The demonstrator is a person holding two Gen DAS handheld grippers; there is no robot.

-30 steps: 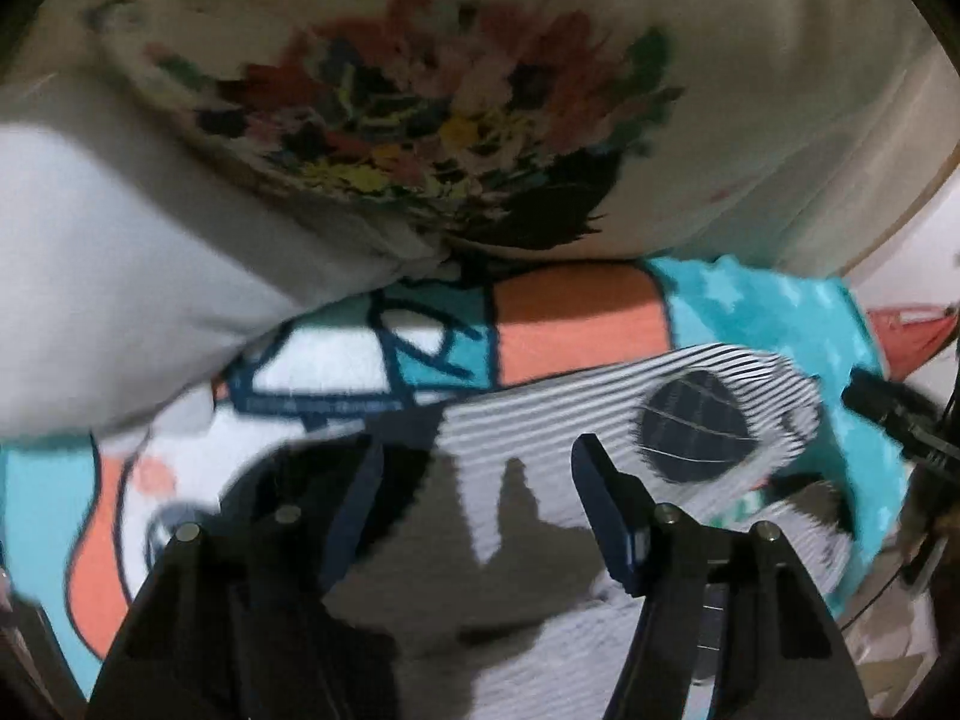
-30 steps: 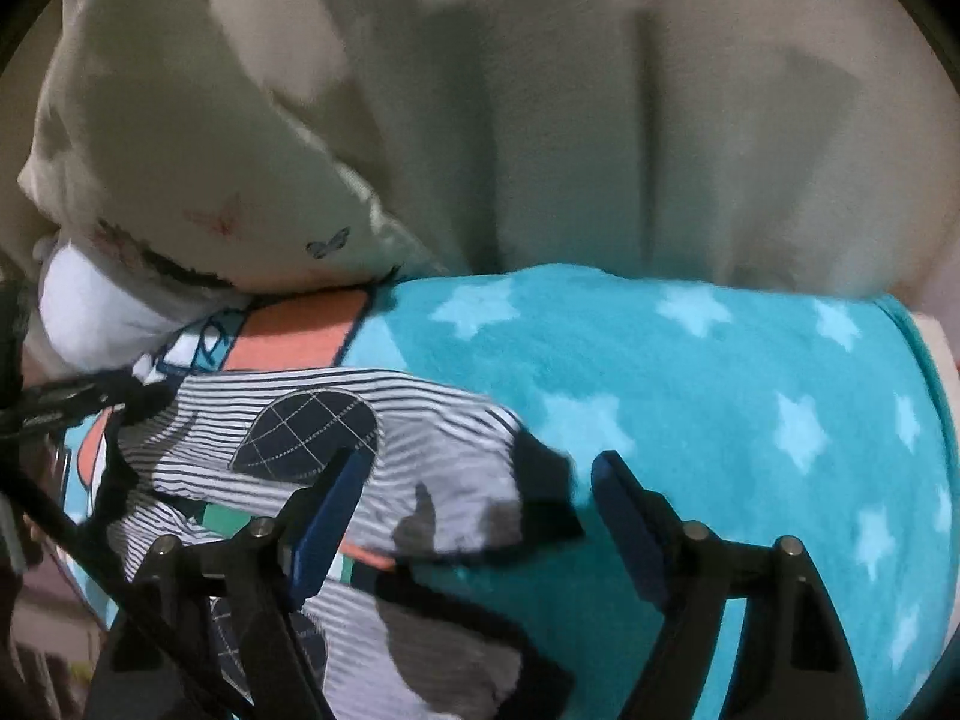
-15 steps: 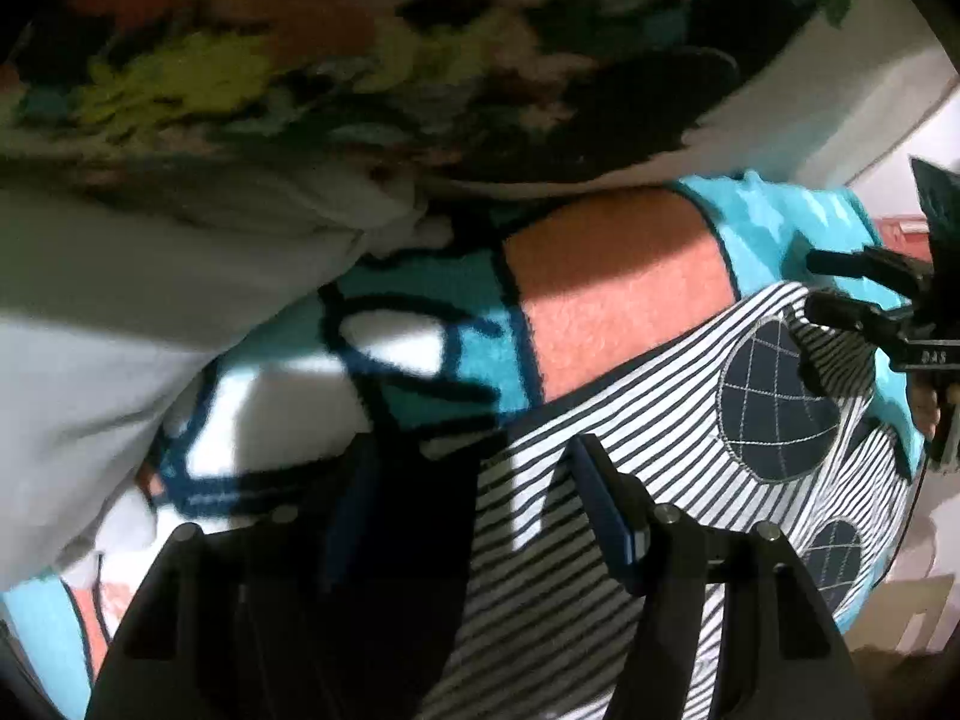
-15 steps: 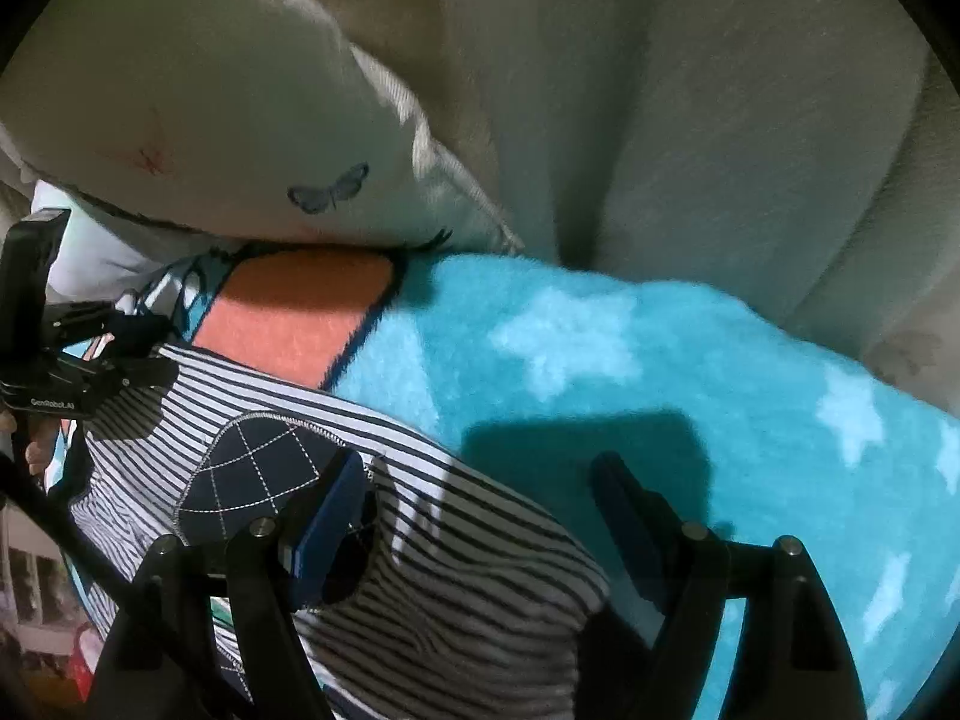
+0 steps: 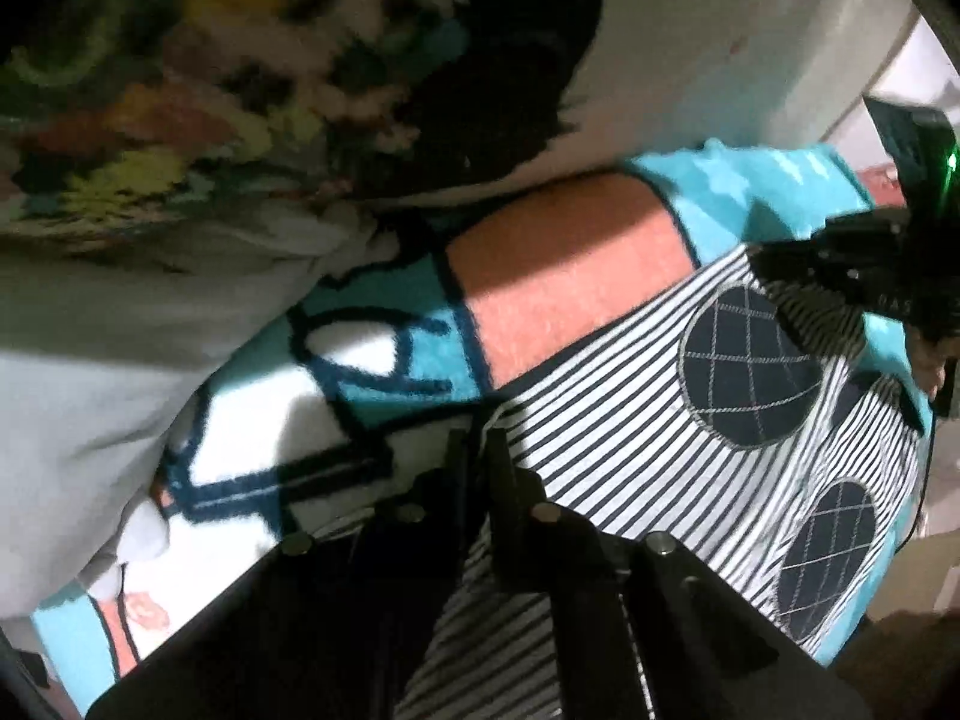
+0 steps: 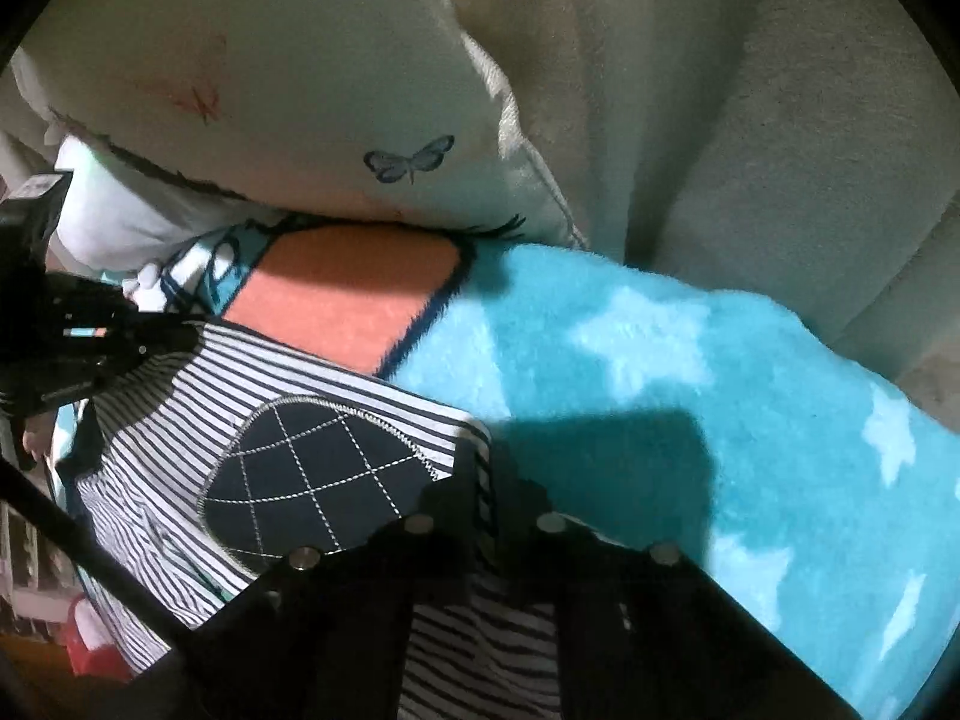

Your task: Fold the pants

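The pants [image 5: 630, 420] are black-and-white striped with round navy quilted patches [image 5: 750, 366]. They lie on a turquoise blanket [image 6: 690, 360]. My left gripper [image 5: 477, 450] is shut on the pants' near left corner. My right gripper [image 6: 486, 480] is shut on the pants' [image 6: 180, 396] right corner, beside a navy patch [image 6: 312, 480]. Each gripper shows in the other's view: the right gripper [image 5: 840, 264] at the far edge of the pants, the left gripper [image 6: 90, 348] at the left.
The blanket has an orange block [image 5: 558, 276] and white stars [image 6: 648, 336]. A floral pillow [image 5: 240, 72] and a white cushion [image 5: 90, 330] press on it at the back left. A butterfly-print pillow [image 6: 300, 90] and beige sofa back [image 6: 750, 120] lie behind.
Both grippers have moved down onto the pants and closed on its corners; they were open half a second ago.
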